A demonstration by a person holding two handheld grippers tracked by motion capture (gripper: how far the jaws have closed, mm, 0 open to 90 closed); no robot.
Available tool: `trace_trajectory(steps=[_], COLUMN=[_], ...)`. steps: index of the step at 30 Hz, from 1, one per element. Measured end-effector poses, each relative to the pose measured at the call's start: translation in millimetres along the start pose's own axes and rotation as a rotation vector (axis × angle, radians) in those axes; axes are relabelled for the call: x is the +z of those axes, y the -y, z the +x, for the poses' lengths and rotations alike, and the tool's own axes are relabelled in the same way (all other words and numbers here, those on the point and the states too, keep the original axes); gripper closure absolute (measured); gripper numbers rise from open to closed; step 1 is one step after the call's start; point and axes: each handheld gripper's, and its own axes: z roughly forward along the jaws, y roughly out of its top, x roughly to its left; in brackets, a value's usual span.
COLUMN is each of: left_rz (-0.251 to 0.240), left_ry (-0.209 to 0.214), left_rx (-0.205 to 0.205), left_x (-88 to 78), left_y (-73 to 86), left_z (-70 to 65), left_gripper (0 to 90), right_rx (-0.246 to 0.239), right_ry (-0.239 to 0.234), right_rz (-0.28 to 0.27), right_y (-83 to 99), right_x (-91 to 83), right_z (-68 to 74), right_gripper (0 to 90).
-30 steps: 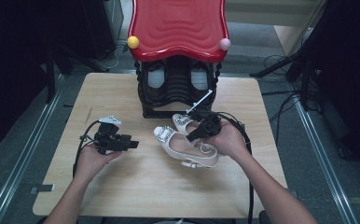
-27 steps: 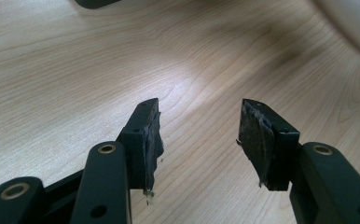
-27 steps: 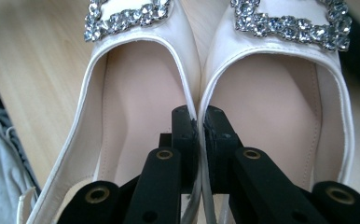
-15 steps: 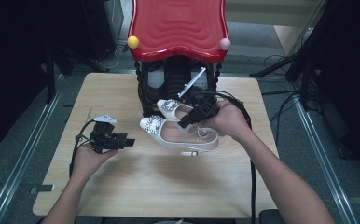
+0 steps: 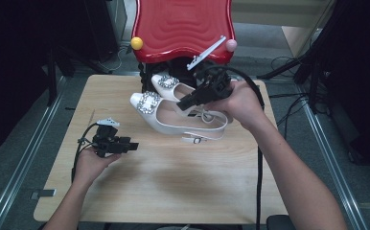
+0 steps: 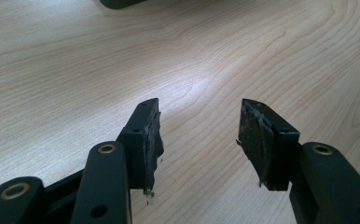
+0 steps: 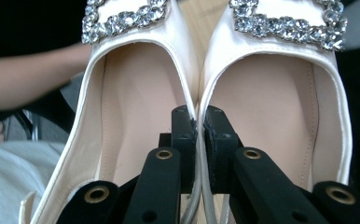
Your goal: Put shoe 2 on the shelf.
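My right gripper (image 7: pixel 198 119) is clamped on the touching inner walls of both white shoes (image 5: pixel 183 112), lifted above the desk (image 5: pixel 173 182) toward twelve o'clock. Glossy, stiff, probably light and slippery; rhinestone buckles (image 7: pixel 280 23) look fragile, so the rim suits. My left gripper (image 6: pixel 199 135) gapes empty at eight o'clock.

A light wood-grain worktop (image 5: pixel 173 191) is carrying a red-topped black stand (image 5: pixel 180 24) at its far edge, while the left hand (image 5: pixel 89 165) is resting near its left side.
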Motion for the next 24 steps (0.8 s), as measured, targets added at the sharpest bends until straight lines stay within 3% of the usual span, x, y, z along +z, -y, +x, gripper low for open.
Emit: trace_trajectory(steps=[8, 16, 24], left_rz=[0.012, 0.006, 0.001], left_ry=[0.006, 0.001, 0.003], left_rx=[0.012, 0.01, 0.011], left_x=[0.4, 1.8, -0.3], left_y=[0.1, 0.4, 0.5], left_z=[0.4, -0.1, 0.8], left_gripper=[48.6, 48.6, 48.4], right_rx=[0.013, 0.117, 0.234], right_ry=[-0.003, 0.064, 0.115], right_rz=[-0.125, -0.289, -0.408], right_y=[-20.2, -48.7, -74.4], right_x=[-40.2, -71.4, -88.9], right_z=[5.6, -1.3, -23.8], right_gripper=[85.5, 85.5, 85.5])
